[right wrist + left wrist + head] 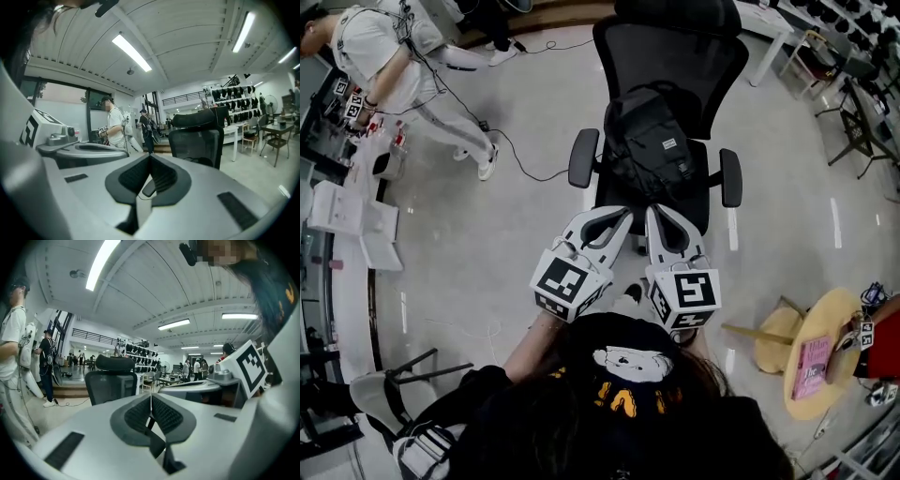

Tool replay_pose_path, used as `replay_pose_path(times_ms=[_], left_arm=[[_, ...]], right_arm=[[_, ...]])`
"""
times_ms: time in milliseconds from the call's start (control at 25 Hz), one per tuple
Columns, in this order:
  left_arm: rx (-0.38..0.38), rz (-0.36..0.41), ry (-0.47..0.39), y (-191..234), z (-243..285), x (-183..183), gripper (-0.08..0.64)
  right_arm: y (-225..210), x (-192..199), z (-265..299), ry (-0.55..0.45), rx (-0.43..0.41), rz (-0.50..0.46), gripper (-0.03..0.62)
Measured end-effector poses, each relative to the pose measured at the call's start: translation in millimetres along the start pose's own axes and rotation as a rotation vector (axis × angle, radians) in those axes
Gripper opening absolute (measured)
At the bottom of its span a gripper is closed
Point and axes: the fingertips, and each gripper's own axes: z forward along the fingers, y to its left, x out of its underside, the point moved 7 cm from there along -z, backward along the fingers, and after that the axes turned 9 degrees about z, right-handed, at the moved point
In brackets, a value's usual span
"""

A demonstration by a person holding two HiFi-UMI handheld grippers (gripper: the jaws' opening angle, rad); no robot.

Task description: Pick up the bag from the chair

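A black backpack rests on the seat of a black mesh office chair, leaning against its backrest. Both grippers are held side by side just in front of the seat's front edge, pointing at the chair. My left gripper is shut with nothing between its pads, and its tips meet in the left gripper view. My right gripper is also shut and empty, tips together. Neither touches the bag. The chair's backrest shows ahead in both gripper views; the jaws hide the bag there.
A person in white stands at the far left by a white counter, and a cable trails on the floor. A round wooden table sits at the right. Another chair is at the lower left.
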Motion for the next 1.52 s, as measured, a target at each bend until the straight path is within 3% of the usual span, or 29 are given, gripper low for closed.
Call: replay_pose_path(times_ms=[560, 920, 1280, 1520], left_arm=[[-0.09, -0.013, 0.08, -4.7, 5.9, 2.7, 0.009], [-0.049, -0.002, 0.075, 8.5, 38.0, 6.3, 0.009], [-0.015, -0.004, 0.052, 61.0, 105.4, 9.9, 0.009], [-0.034, -0.034, 0.063, 115.3, 150.7, 15.0, 0.009]], right_arm=[[-20.8, 1.9, 17.4, 0.037, -0.097, 0.032, 0.003], [-47.2, -1.2, 31.5, 0.027, -0.057, 0.035, 0.003], [-93.3, -15.0, 91.9, 0.052, -0.018, 0.007, 0.003], [-125.0, -24.8, 158.7, 0.101, -0.015, -0.002, 0.003]])
